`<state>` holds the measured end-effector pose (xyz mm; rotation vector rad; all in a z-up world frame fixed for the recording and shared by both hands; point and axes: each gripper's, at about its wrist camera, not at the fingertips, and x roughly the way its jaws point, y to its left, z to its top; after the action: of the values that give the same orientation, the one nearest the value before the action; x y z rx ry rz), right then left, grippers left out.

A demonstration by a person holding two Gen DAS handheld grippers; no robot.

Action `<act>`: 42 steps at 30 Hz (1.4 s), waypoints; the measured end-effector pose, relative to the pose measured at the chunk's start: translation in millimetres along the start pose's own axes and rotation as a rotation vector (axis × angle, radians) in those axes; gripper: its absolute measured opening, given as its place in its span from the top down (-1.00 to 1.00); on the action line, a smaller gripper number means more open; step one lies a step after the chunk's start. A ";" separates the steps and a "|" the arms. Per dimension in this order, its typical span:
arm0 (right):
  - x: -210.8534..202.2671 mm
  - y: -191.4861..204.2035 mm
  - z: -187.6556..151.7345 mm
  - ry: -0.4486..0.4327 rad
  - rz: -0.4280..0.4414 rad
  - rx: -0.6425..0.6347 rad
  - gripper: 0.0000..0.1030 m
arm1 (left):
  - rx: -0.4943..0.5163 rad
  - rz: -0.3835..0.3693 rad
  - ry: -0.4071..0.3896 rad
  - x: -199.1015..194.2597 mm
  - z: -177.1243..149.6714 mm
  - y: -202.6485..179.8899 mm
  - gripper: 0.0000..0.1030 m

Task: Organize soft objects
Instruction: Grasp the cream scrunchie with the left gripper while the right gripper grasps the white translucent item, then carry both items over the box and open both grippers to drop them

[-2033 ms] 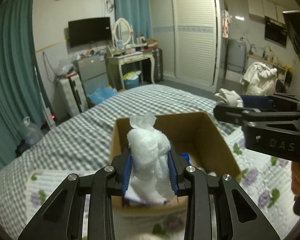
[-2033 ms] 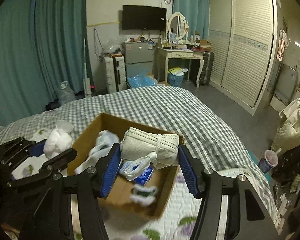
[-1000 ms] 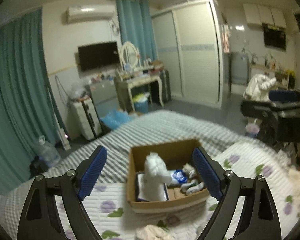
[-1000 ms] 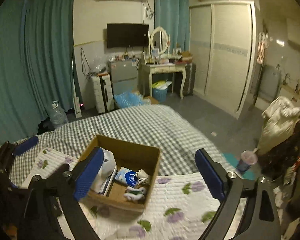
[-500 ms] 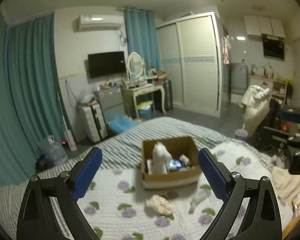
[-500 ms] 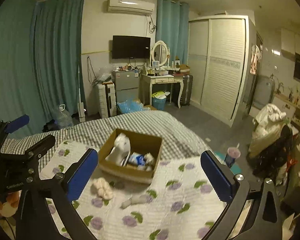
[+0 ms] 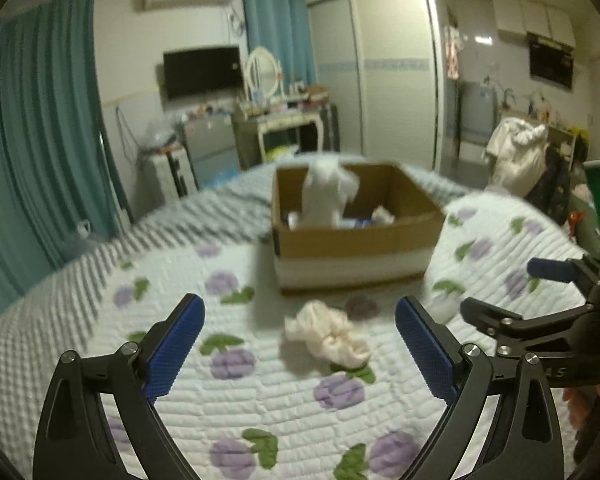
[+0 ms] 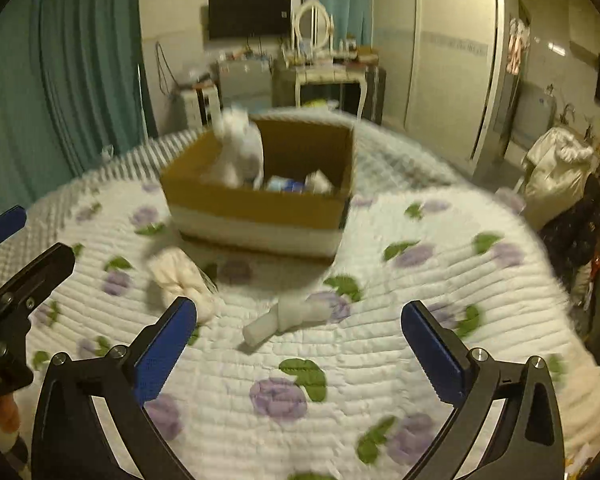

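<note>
A cardboard box (image 7: 356, 240) (image 8: 256, 210) sits on the flowered quilt and holds a tall white soft bundle (image 7: 328, 196) (image 8: 240, 152) and smaller items. A cream crumpled cloth (image 7: 328, 338) (image 8: 180, 276) lies on the quilt in front of the box. A white rolled piece (image 8: 288, 316) lies to its right. My left gripper (image 7: 300, 344) is open and empty, low over the quilt, with the cream cloth between its fingers' line. My right gripper (image 8: 300, 352) is open and empty just short of the white roll; it also shows at the right of the left wrist view (image 7: 540, 300).
The quilt (image 7: 260, 400) covers the near bed; a grey checked blanket (image 7: 100, 264) lies to the left and behind. A dressing table (image 7: 284, 128), wardrobe (image 7: 396, 72), teal curtains (image 7: 40, 140) and a clothes pile (image 7: 516, 152) stand beyond the bed.
Both grippers let go of their soft items into the box, pulled back and up, then dropped low toward the quilt near the cream cloth and white roll.
</note>
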<state>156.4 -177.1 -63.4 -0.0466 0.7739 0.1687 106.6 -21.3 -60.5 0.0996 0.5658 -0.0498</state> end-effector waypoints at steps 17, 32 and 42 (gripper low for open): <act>127.1 1.6 -23.7 0.124 -0.038 0.019 -0.37 | 0.013 -0.004 0.185 116.0 -40.8 -8.1 -0.86; 106.5 11.9 -28.2 0.102 -0.043 -0.015 0.39 | 0.007 -0.088 0.209 99.0 -44.2 -14.0 0.37; 41.7 -0.2 -22.9 0.039 0.038 0.028 0.43 | 0.002 -0.109 0.165 48.9 -24.1 -15.9 0.47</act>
<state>169.9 -174.0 -108.9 -0.0086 0.8158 0.1934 133.9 -35.5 -108.3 0.0749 0.7356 -0.1488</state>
